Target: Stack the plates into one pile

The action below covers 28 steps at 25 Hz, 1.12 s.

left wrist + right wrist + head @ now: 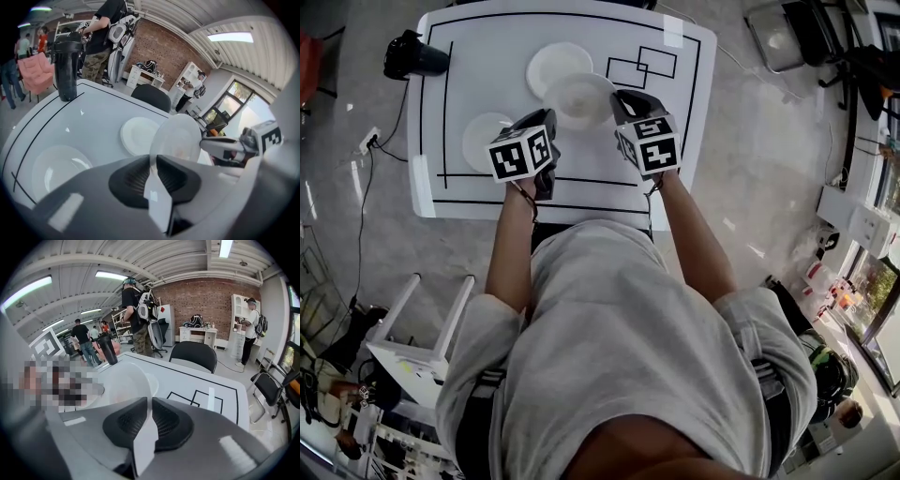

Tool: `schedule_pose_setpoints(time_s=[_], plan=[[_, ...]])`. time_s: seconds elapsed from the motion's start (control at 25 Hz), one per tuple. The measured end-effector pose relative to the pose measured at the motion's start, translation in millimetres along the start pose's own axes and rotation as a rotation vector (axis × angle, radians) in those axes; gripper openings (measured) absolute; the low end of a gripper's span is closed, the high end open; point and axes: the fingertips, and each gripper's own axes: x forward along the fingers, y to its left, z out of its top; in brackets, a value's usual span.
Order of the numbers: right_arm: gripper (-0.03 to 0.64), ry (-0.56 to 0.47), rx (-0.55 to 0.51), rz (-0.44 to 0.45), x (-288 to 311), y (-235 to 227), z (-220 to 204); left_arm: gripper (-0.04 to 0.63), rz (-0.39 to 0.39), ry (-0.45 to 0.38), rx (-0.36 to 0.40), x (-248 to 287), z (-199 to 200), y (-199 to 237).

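Observation:
A white plate (pixel 579 100) hangs just above the white table (pixel 487 37), gripped at opposite rims by both grippers. My left gripper (pixel 551 120) is shut on its left rim, and its jaws (pixel 152 164) pinch the plate's (pixel 180 138) edge. My right gripper (pixel 623 101) is shut on the right rim, where the same plate (pixel 125 383) stands between its jaws (pixel 150 404). A second plate (pixel 557 64) lies flat just beyond the held one. A third plate (pixel 483 139) lies to the left, near the left gripper.
A black tumbler (pixel 417 56) stands at the table's far left corner. Black lines and two overlapping rectangles (pixel 642 66) mark the tabletop. A white stool (pixel 422 337) stands on the floor to my left. People and chairs are beyond the table's far edge.

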Motion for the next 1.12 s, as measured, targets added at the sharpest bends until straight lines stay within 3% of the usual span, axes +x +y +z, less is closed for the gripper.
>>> schedule_pose_setpoints(time_s=[1.12], plan=[[0.035,0.029,0.075,-0.035,53,5,23,0.046,-0.007,0.071,0.044,22,36,45]])
